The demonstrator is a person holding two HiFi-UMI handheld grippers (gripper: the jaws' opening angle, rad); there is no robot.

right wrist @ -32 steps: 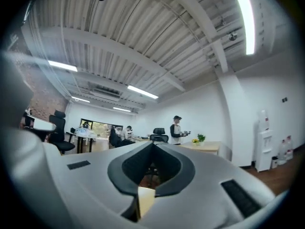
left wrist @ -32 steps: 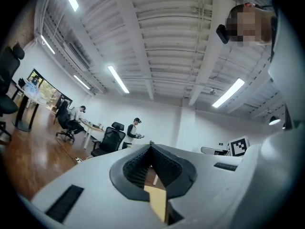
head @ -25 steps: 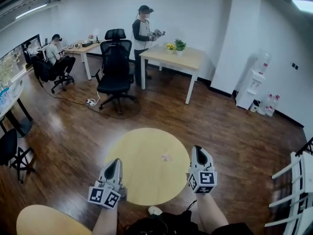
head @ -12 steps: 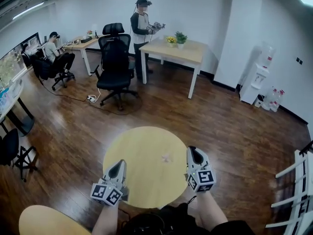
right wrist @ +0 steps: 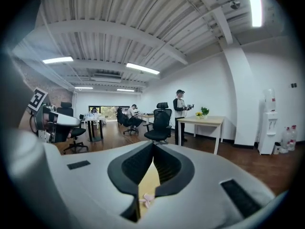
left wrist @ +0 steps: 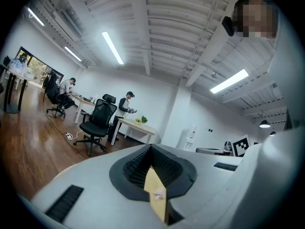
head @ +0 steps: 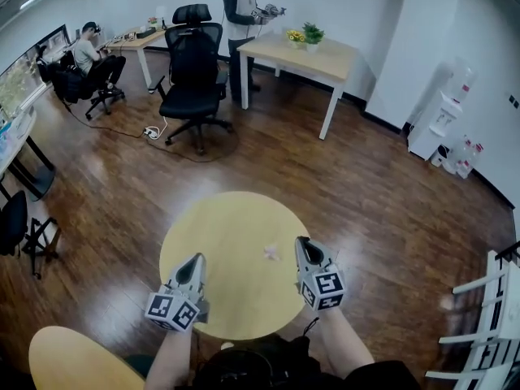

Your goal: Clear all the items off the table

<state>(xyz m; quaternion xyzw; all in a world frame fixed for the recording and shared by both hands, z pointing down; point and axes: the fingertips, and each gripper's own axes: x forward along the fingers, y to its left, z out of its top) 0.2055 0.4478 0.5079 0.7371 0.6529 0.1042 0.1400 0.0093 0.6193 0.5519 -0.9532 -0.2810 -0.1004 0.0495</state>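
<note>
Only one small pink scrap [head: 271, 253] is left on the round tabletop [head: 213, 232], not yet picked. Left gripper [head: 197, 259] and right gripper [head: 301, 241] jaws are pressed together; nothing is held.

Pale pink scrap [head: 271, 253]; light yellow table [head: 223, 234].

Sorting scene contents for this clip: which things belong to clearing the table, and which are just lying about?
Job in hand: round table; small pink scrap lying on it; left gripper and right gripper, both shut and empty.
Lying about: black office chair; wooden desk with potted plants; water dispenser.
</note>
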